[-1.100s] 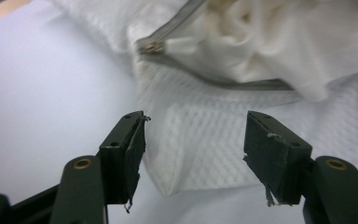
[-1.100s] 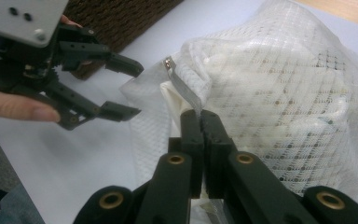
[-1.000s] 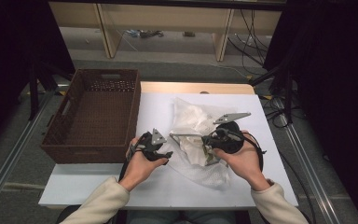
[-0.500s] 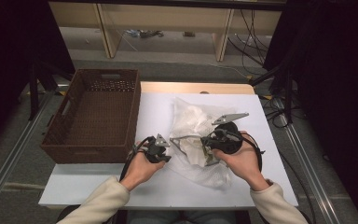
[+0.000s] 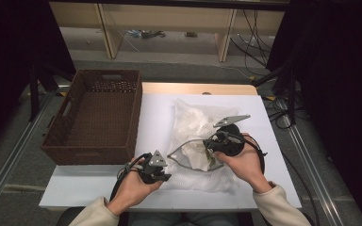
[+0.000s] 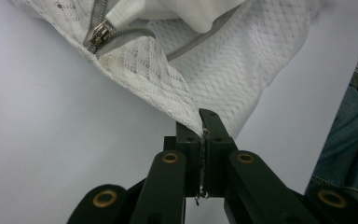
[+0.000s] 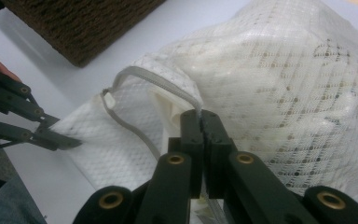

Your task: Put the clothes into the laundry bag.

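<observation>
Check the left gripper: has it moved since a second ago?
Yes. The left gripper, shut on the white mesh laundry bag, has shifted toward the table's near edge, away from the brown wicker basket.

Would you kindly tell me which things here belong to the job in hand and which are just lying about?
In the job:
- mesh laundry bag
- zipper
- left hand-held gripper, shut on the bag's corner
- right hand-held gripper, shut on its zipper edge

Lying about:
- wicker basket
- floor cables

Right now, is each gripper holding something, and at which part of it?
Both hold the white mesh laundry bag. The left gripper pinches a corner of its mesh; the right gripper pinches the zipper edge at its opening.
</observation>
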